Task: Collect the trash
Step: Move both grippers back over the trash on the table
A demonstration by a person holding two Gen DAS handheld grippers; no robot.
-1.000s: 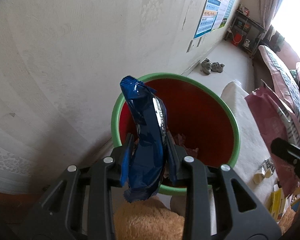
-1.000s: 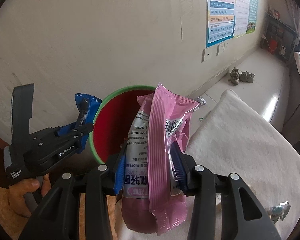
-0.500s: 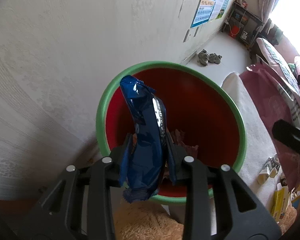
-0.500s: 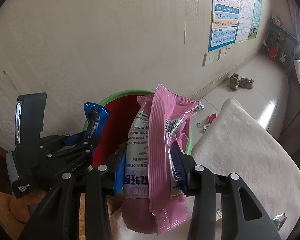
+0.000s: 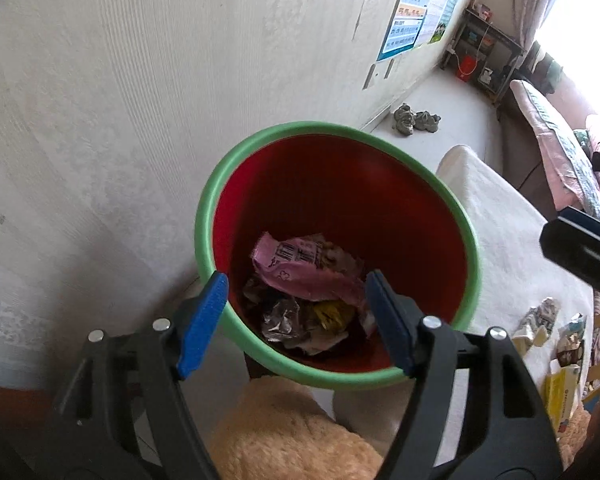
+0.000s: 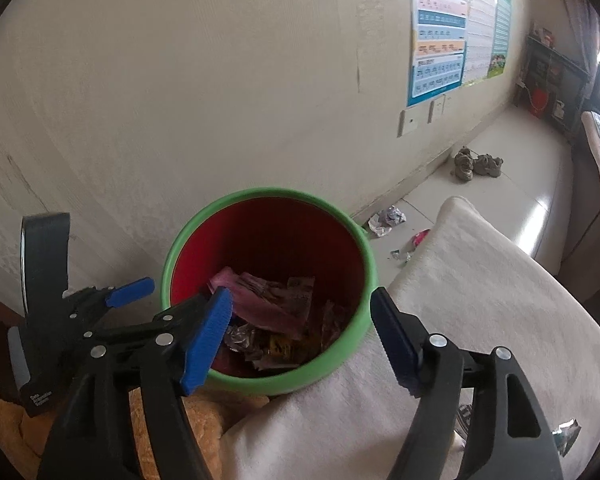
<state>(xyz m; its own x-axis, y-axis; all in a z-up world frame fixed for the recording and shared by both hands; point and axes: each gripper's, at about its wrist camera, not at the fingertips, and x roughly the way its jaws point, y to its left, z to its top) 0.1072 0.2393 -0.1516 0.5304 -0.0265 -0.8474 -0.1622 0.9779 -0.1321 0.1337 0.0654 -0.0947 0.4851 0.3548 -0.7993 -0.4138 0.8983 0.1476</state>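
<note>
A red bin with a green rim [image 5: 260,356] [image 6: 352,352] stands against the wall. A pink wrapper [image 5: 300,272] [image 6: 256,300] lies on top of crumpled trash inside it. My left gripper [image 5: 296,320] is open and empty just above the bin's near rim; it also shows in the right wrist view [image 6: 168,304]. My right gripper [image 6: 304,340] is open and empty over the bin's near rim; part of it shows at the right edge of the left wrist view [image 5: 580,244].
A white blanket [image 6: 480,300] lies right of the bin, with small wrappers and boxes [image 5: 540,320] on it. A tan plush cushion [image 5: 292,436] is under the bin's near side. Loose wrappers [image 6: 386,220] and shoes [image 6: 476,164] lie on the floor by the wall.
Both grippers have opened. The blue wrapper has left the left gripper and the pink packet has left the right one. A pink wrapper now lies in the bin.
</note>
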